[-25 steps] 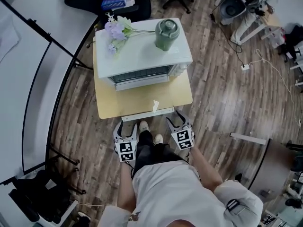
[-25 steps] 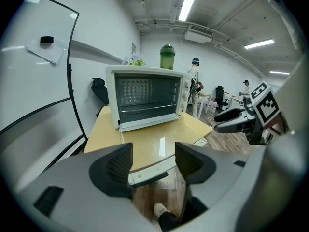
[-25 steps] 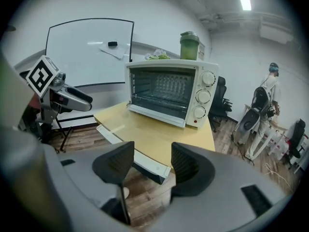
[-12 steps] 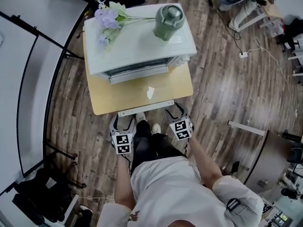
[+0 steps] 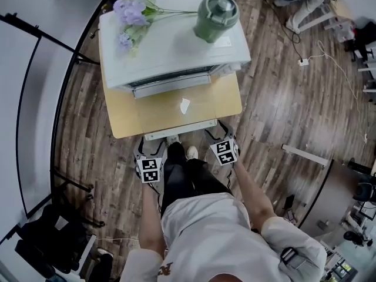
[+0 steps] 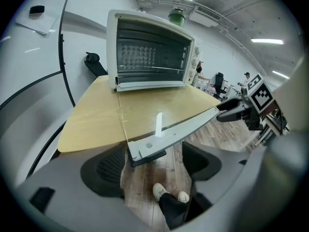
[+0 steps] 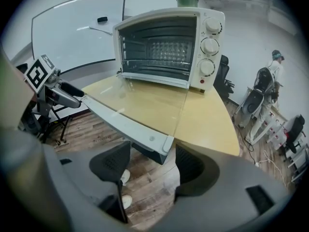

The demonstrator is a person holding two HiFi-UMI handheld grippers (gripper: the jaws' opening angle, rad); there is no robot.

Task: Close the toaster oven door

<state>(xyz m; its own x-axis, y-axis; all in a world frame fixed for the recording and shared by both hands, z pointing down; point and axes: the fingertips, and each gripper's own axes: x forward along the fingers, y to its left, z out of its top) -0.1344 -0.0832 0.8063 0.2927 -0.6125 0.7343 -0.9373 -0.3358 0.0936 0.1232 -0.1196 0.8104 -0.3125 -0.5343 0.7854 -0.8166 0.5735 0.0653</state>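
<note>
The white toaster oven (image 5: pixel 173 46) stands on a small wooden table (image 5: pixel 120 119). Its glass door (image 5: pixel 176 107) is folded down flat, and the grey handle edge (image 5: pixel 179 130) faces me. My left gripper (image 5: pixel 147 157) is at that edge's left end and my right gripper (image 5: pixel 222 141) at its right end. In the left gripper view the door's corner (image 6: pixel 145 151) lies between the opening jaws of the left gripper (image 6: pixel 152 166), pads apart from it. In the right gripper view the other corner (image 7: pixel 161 146) lies between the opening jaws of the right gripper (image 7: pixel 149 166), also untouched.
A green jar (image 5: pixel 216 17) and purple flowers (image 5: pixel 132 16) lie on the oven's top. A white tag (image 5: pixel 184 105) rests on the glass. My legs and shoes (image 5: pixel 179 154) are between the grippers. A curved whiteboard (image 5: pixel 29 98) stands left; cables and chairs (image 5: pixel 305 16) stand right.
The head view has tipped toward the oven, which now looks bigger and higher in the frame. Both grippers stay at the door's front edge.
</note>
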